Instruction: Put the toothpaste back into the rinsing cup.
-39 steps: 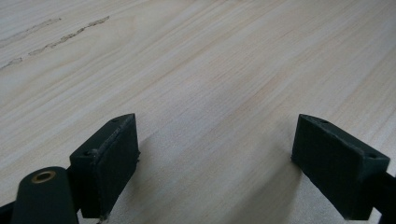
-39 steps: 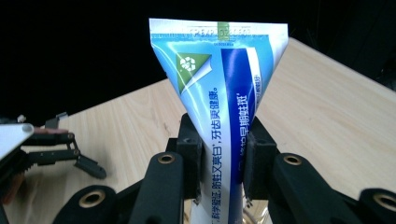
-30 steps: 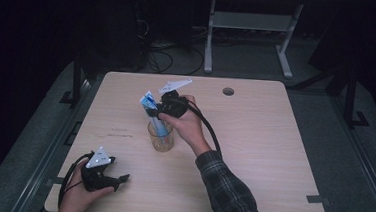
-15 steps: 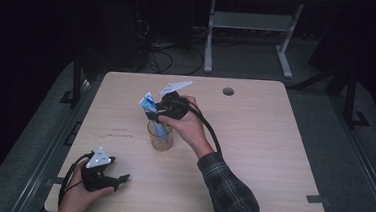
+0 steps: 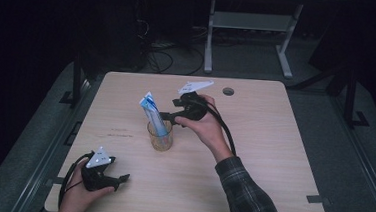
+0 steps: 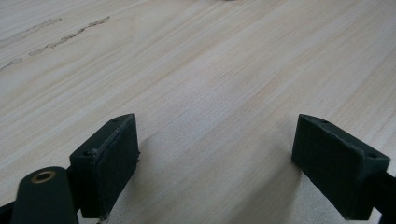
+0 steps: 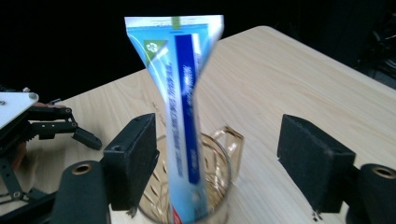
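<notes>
Dim room, lit tabletop, soft shadows, motion-blurred tube

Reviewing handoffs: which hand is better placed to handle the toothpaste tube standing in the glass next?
Right. The right gripper hovers beside the toothpaste tube in the glass, its jaws just opened and apart from it. The left gripper rests open near the table edge.

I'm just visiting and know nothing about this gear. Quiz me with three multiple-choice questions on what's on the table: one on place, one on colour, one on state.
1. Where does the toothpaste tube stand?
A. in the glass mug
B. flat on the table
C. on the floor

2. What is the tube's main colour?
A. red
B. blue and white
C. green

3. How are the right gripper jaws?
A. clamped on the tube
B. apart, clear of the tube
C. gripping the mug handle

Answers: A, the tube's lower end sits inside the mug; B, blue stripes on white; B, gaps show beside both pads.
</notes>
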`<state>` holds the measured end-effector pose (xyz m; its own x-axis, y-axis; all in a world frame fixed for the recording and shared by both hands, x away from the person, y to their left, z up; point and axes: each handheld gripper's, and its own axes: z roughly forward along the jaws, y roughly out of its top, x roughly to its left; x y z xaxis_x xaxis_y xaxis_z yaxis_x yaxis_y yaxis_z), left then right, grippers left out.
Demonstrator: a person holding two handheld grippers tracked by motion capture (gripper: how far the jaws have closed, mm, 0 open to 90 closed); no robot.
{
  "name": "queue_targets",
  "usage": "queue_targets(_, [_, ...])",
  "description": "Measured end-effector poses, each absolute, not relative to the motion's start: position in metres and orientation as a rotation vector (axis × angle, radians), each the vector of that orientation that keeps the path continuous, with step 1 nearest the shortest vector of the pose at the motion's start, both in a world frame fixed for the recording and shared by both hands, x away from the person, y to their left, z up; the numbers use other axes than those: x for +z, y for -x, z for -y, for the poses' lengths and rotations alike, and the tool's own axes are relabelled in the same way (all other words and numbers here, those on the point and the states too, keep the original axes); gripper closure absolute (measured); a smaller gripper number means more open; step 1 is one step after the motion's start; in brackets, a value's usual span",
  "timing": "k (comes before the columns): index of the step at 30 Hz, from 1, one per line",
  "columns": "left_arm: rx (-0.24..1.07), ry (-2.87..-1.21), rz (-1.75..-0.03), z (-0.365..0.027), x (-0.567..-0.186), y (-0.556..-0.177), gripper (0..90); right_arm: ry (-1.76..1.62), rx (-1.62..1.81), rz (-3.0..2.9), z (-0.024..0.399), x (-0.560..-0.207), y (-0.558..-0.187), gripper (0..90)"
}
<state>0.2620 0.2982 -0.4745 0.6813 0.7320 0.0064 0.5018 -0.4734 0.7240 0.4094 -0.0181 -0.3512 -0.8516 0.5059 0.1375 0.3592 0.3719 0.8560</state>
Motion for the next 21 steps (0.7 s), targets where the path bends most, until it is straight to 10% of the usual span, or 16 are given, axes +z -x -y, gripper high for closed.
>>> queue_targets(21, [0.413,-2.172,-0.944,-0.298,-0.475,-0.262,13.7,-0.874,1.378,-2.374,0.098,-0.364,-0.375,24.3])
